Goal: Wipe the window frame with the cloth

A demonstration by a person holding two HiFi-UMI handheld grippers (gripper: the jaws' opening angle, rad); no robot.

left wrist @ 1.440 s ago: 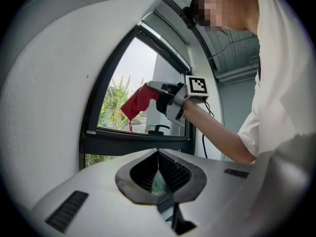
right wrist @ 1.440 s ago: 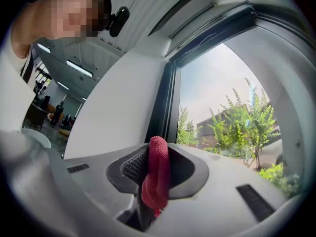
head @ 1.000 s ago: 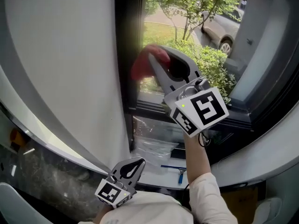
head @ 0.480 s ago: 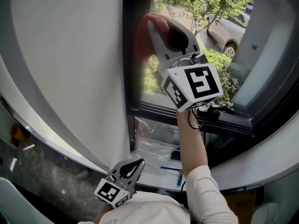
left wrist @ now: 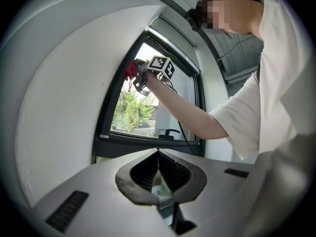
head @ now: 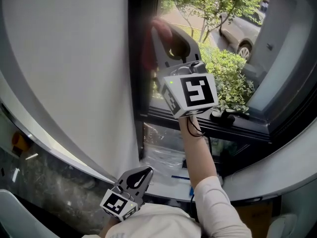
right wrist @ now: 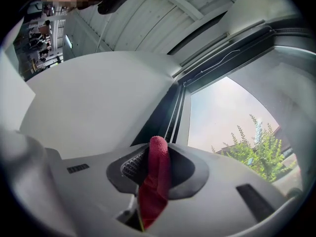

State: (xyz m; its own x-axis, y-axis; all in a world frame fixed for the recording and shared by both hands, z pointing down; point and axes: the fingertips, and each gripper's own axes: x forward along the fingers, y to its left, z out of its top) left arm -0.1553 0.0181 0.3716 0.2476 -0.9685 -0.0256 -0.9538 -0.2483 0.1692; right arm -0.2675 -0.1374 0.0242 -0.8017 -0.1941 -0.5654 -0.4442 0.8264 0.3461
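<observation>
My right gripper (head: pixel 158 28) is raised high and shut on a red cloth (head: pixel 151 36), which rests against the dark vertical window frame (head: pixel 140 68) at the glass's left edge. In the right gripper view the red cloth (right wrist: pixel 156 179) hangs from between the jaws, with the window frame (right wrist: pixel 167 117) just ahead. The left gripper view shows the red cloth (left wrist: pixel 131 69) far up on the window frame (left wrist: pixel 105 107). My left gripper (head: pixel 140 175) hangs low by my body, shut and empty.
A white wall (head: pixel 69 58) runs left of the frame. A black window handle (head: pixel 224 116) sits on the lower sash. Below lie a clear plastic bag (head: pixel 163 153) and a blue-handled tool (head: pixel 190 183). Bushes (head: pixel 225 73) and a car (head: pixel 241 31) stand outside.
My right gripper has carried the red cloth upward and a little left along the vertical frame. The left gripper has stayed still.
</observation>
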